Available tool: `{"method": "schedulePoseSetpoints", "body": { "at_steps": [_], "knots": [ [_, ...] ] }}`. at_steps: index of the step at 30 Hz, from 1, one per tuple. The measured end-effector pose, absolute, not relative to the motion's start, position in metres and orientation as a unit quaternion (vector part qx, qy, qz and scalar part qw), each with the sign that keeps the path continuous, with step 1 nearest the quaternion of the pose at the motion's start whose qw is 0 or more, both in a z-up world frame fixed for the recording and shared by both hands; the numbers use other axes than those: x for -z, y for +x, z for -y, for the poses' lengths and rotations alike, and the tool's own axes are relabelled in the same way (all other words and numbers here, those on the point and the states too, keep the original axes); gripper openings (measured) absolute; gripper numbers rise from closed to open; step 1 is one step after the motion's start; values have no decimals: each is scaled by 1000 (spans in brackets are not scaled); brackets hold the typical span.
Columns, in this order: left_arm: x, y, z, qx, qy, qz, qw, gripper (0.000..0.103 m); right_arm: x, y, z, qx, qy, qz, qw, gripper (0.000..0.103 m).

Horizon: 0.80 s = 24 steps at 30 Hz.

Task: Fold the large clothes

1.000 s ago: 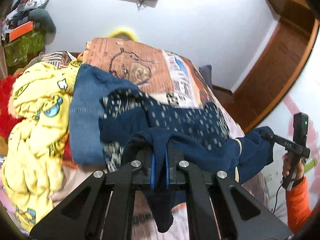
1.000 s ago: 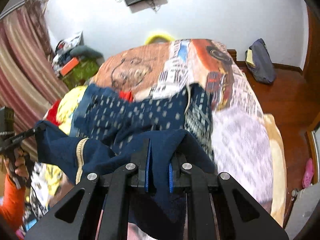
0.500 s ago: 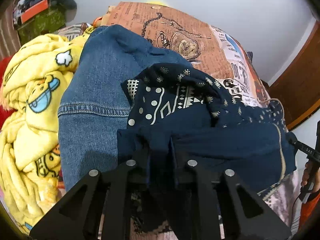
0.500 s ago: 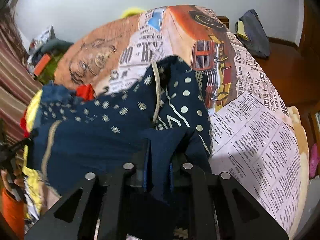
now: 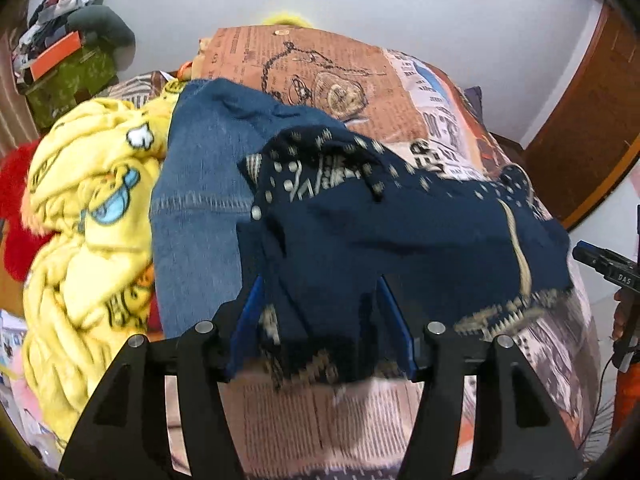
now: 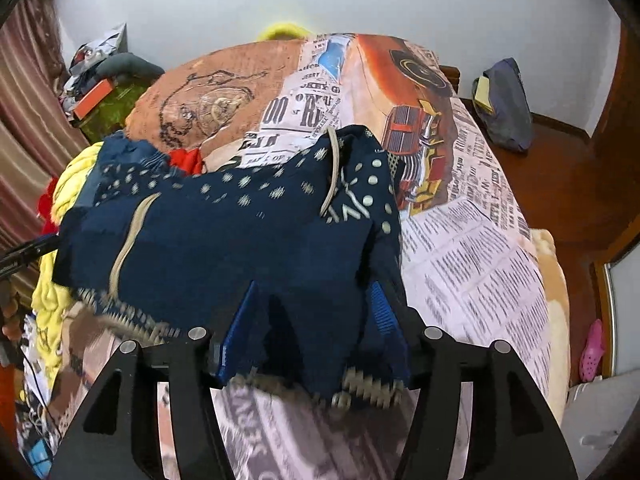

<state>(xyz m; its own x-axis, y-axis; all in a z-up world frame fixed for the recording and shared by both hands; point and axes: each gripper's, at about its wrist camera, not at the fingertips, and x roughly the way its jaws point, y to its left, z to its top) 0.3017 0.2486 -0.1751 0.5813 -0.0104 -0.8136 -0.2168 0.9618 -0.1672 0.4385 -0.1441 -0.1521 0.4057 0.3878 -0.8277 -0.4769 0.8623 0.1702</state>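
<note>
Both claws, clamped on the navy patterned garment [image 5: 400, 232] a second ago, are now opening: left claw [image 5: 320, 320] and right claw [image 6: 308, 320] release the folded edge onto the bed [image 6: 480, 260].

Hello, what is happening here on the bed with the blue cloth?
A person with a handheld gripper in each hand is folding a dark blue patterned garment on a bed with a newspaper-print bedsheet. The fold is laid down. The left gripper and right gripper are both opening, with the garment's near edge lying loose between the jaws. A denim piece and a yellow blanket lie beside it.
</note>
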Motion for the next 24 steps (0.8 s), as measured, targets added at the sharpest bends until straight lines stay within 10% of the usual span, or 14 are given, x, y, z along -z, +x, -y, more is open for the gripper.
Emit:
{"method": "schedulePoseSetpoints", "body": {
  "at_steps": [24],
  "knots": [
    [219,346,-166,-48,20,-468,882,60,182,428,94,-287,-69,-483,825,58]
  ]
}}
